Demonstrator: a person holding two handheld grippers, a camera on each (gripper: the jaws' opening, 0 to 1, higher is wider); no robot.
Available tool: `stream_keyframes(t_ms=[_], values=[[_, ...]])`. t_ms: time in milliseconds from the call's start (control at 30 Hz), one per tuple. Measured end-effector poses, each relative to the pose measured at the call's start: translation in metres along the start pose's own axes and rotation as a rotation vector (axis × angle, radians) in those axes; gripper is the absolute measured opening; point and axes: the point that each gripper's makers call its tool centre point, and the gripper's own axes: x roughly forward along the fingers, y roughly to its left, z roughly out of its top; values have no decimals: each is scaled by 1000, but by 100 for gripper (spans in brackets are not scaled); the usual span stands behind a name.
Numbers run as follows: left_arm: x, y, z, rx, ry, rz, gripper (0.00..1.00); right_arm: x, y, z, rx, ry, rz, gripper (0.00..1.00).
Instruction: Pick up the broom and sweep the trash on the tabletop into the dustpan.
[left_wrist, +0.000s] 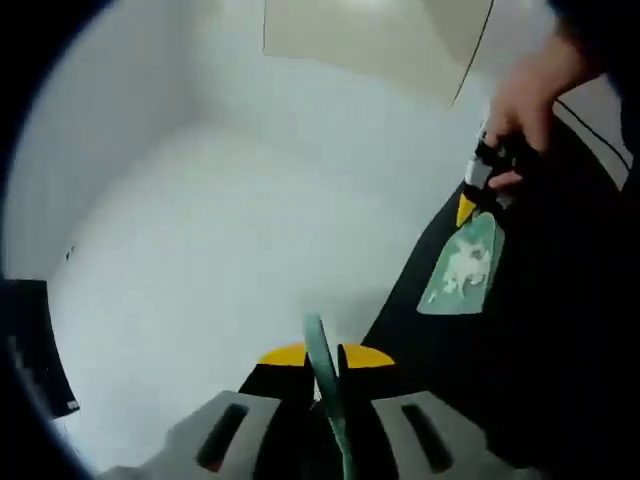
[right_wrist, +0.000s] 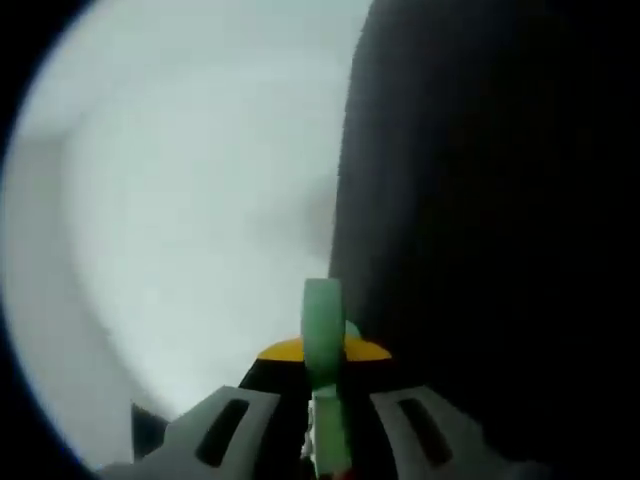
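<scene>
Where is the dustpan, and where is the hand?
dustpan (left_wrist: 462, 268): left gripper view, on its green pan.
hand (left_wrist: 527, 92): left gripper view, on its back.

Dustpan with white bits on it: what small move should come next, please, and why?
Probably keep the dustpan level and lower it onto the black tabletop. White scraps already lie on it, the right claw holds it, and the left claw grips a thin green handle.
</scene>
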Motion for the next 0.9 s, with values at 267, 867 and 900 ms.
stream_keyframes(t_ms=[267, 867, 900], values=[[8, -37, 3, 138, 16, -114, 6, 34, 47, -9, -41, 22, 63, 12], [7, -37, 9, 75, -10, -130, 5, 100, 109, -38, -151, 9, 434, 11], [7, -37, 9, 76, -10, -130, 5, 102, 109, -35, -147, 5, 455, 11]])
